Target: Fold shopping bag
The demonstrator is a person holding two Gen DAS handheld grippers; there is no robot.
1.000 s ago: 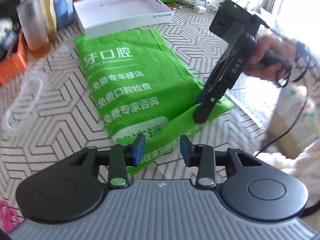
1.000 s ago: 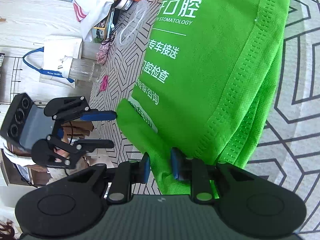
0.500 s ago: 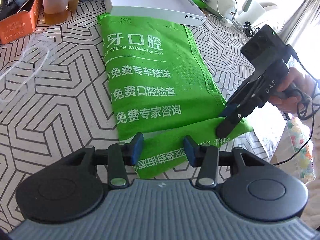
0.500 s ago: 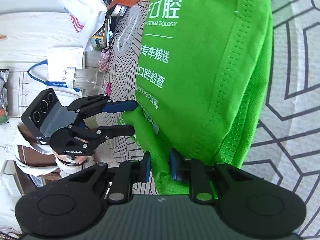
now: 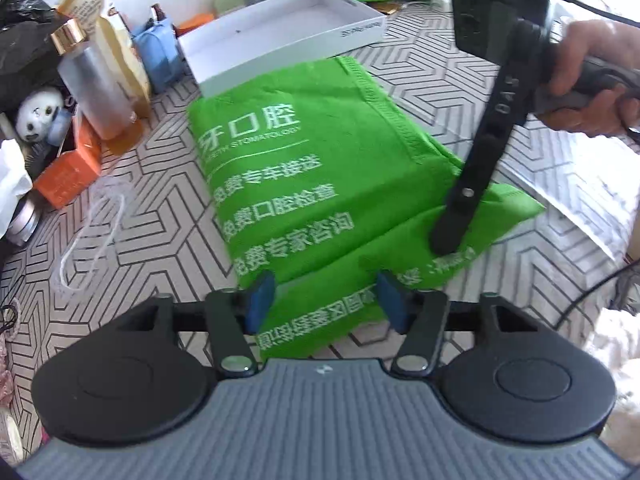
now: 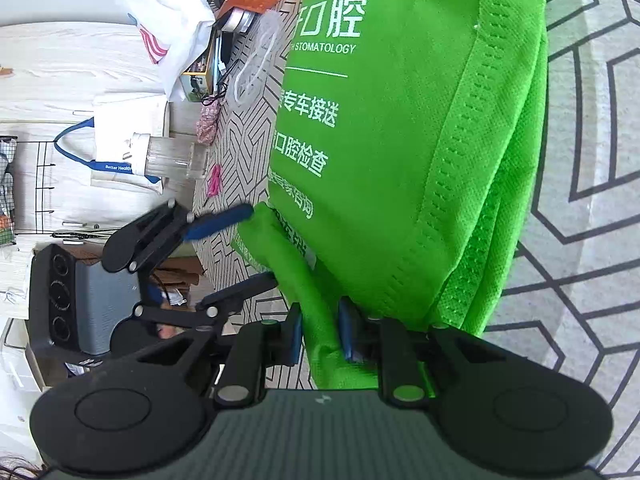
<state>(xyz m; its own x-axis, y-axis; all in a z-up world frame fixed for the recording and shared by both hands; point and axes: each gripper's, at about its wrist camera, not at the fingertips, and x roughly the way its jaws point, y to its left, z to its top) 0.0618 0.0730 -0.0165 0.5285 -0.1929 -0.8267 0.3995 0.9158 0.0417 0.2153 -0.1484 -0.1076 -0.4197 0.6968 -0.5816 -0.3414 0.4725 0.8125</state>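
Fingers: left gripper (image 5: 326, 298) spread wide over folded hem; right gripper (image 6: 320, 334) pinching hem fabric.
Green non-woven shopping bag (image 5: 320, 184) w/ white print lies flat on grey geometric-patterned surface (image 5: 140, 200), bottom edge folded up over printed side. Right fingers (image 5: 450, 236) press on fold near bag's right corner; a hand (image 5: 592, 80) grips that tool. White shallow cardboard box (image 5: 280, 36) touches bag's far end; clear string loop (image 5: 92, 232) lies left of bag.
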